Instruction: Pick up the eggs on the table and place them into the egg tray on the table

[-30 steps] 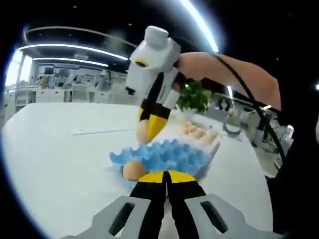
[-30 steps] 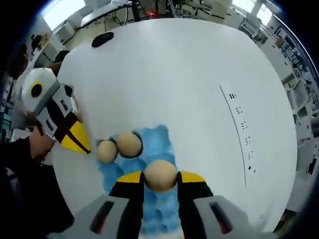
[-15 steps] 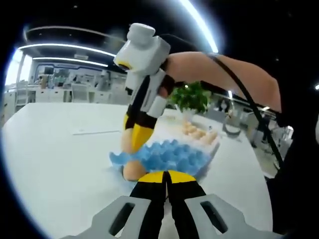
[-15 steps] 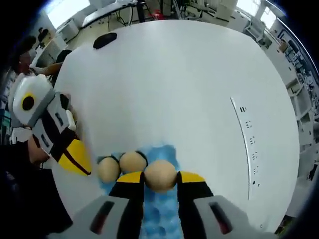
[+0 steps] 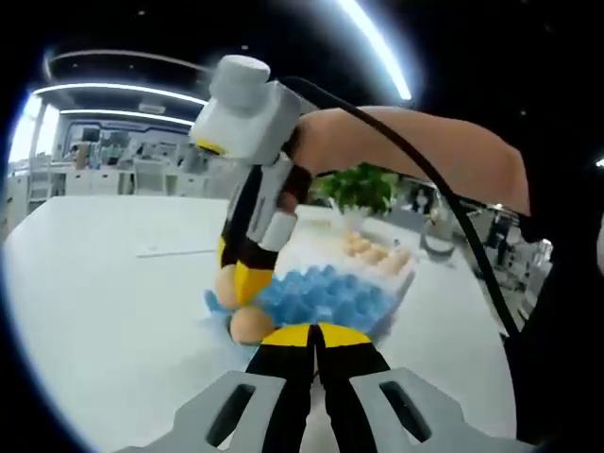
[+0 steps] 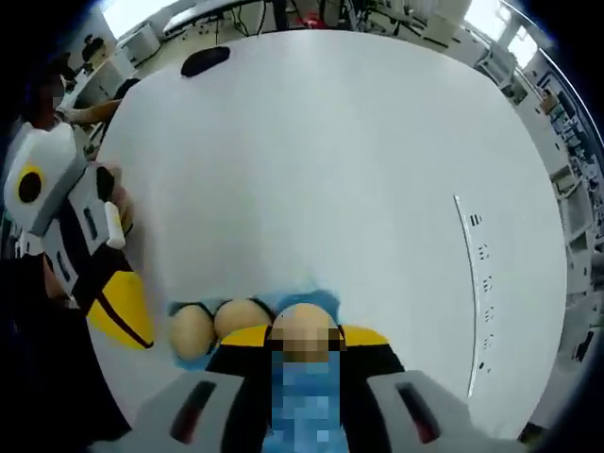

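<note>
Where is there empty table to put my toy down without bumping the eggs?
The wide white table is bare between the blue egg tray and the black thing at the far edge, across to the marked strip. It's crowded at the tray's corner: two eggs, the right gripper holding another, the left gripper beside.

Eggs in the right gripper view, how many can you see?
3: one egg between the right gripper fingers, and two eggs side by side at the blue egg tray edge. More may be hidden.
</note>
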